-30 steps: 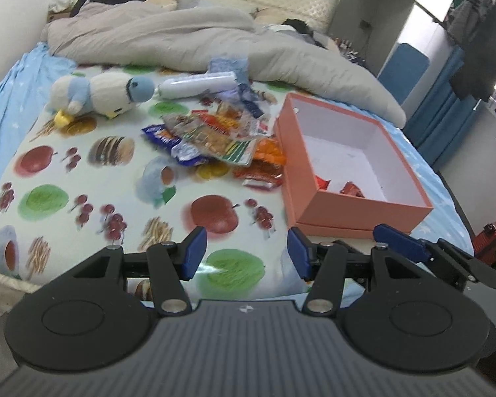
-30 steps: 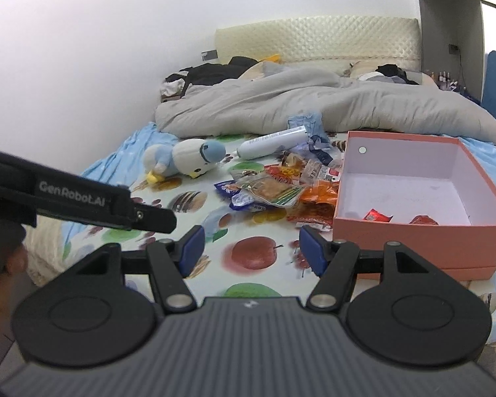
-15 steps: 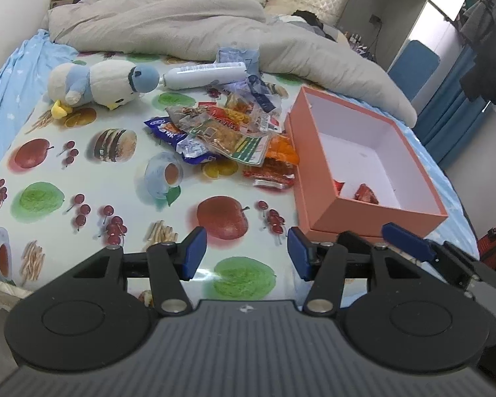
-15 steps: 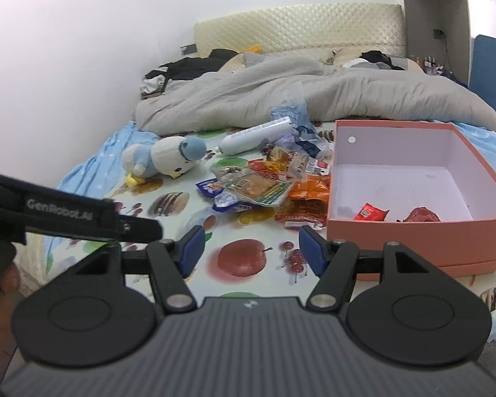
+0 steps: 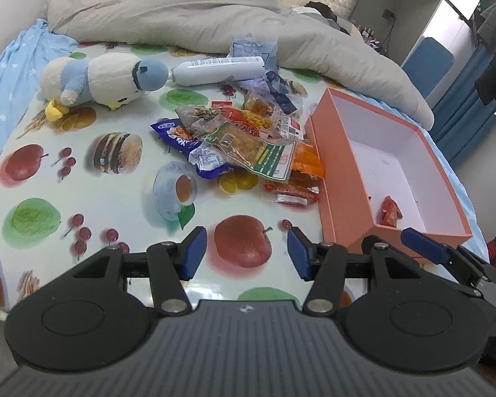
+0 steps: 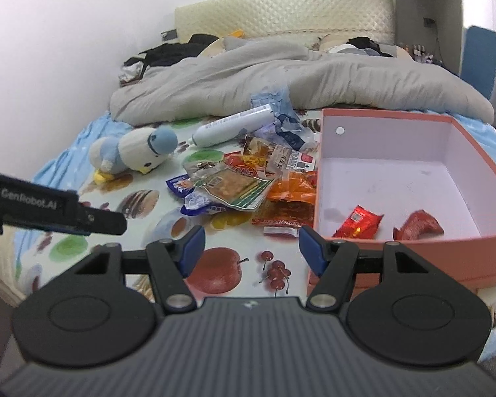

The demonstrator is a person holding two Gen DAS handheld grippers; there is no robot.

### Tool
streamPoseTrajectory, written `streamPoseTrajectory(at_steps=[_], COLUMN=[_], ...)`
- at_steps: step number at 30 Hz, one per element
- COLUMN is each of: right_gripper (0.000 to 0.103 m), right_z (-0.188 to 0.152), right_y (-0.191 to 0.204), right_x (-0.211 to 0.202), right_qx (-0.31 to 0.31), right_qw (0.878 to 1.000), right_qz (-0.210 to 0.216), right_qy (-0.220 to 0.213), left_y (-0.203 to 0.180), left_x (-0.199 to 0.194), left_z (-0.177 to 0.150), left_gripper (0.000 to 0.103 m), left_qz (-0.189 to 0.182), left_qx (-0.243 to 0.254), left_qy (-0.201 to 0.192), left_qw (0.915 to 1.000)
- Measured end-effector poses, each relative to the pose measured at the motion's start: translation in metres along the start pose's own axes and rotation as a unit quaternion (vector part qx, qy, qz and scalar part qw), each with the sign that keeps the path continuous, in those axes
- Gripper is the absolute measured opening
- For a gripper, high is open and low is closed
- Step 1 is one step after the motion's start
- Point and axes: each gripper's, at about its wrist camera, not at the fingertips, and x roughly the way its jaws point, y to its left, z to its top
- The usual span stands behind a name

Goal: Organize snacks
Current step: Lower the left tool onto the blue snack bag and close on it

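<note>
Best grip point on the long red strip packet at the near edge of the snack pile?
Take the red strip packet across its narrow width from above, at its free left end. It lies flat, its right end is close to the pink box wall, and other packets cover its far edge.

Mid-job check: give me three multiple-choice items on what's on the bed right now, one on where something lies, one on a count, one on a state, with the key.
1. Where does the white tube lie?
A. inside the box
B. on the cloth between the plush penguin and the snack pile
C. on the grey duvet

2. How many red packets lie in the orange box?
A. none
B. two
C. five

3. How does the right hand-held gripper stand?
A. shut on a packet
B. shut on the box wall
C. open, nothing between its pads

Key: B, the tube rests on the fruit-print cloth with its tip by the penguin's head; B, one red packet and another show on the box floor; C, only printed cloth shows between the blue pads.
</note>
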Motion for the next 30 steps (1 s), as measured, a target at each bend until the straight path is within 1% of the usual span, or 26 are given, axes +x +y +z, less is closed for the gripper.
streamPoseTrajectory(at_steps=[3,6,10,11,17,18,19,21,22,23,25,30], right_gripper=[0.065,0.065,0.065,0.065,0.061,0.061,0.060,0.054,0.047,0.044,0.044,0.044], right_z=[0.002,0.004,0.007,0.007,0.009,0.009,0.010,0.010,0.010,0.009,0.009,0.011], right_y=[0.005,0.010,0.020,0.022,0.029,0.031,0.033,0.036,0.038,0.039,0.043,0.056], right_x=[0.012,0.024,0.041,0.047,0.087,0.093,0.099,0.113,0.122,0.129,0.143,0.165], right_qx=[-0.012,-0.017,-0.037,-0.044,-0.065,-0.074,-0.082,-0.102,-0.115,-0.124,-0.144,-0.204], right_qw=[1.000,1.000,0.999,0.999,0.997,0.996,0.995,0.993,0.991,0.990,0.987,0.977], right_qz=[-0.001,-0.002,-0.003,-0.003,-0.004,-0.006,-0.008,-0.016,-0.020,-0.023,-0.031,-0.032], right_qy=[0.008,0.016,0.018,0.022,0.049,0.051,0.052,0.057,0.064,0.068,0.070,0.062], left_y=[0.011,0.024,0.040,0.044,0.065,0.067,0.071,0.079,0.084,0.087,0.093,0.099], left_x=[0.016,0.031,0.052,0.058,0.099,0.105,0.113,0.126,0.134,0.141,0.154,0.181], left_z=[0.005,0.010,0.017,0.020,0.040,0.043,0.047,0.053,0.055,0.057,0.060,0.065], left_gripper=[0.060,0.063,0.077,0.078,0.078,0.078,0.078,0.078,0.078,0.077,0.077,0.077], left_qz=[-0.002,-0.003,0.001,0.003,0.003,0.000,-0.012,-0.027,-0.032,-0.038,-0.051,-0.066], left_qx=[-0.013,-0.023,-0.028,-0.031,-0.051,-0.054,-0.059,-0.083,-0.096,-0.108,-0.126,-0.136], left_qy=[0.006,0.014,0.023,0.024,0.037,0.038,0.042,0.046,0.049,0.054,0.063,0.075], left_qw=[0.9999,0.9996,0.9994,0.9992,0.9980,0.9978,0.9973,0.9951,0.9937,0.9919,0.9887,0.9857])
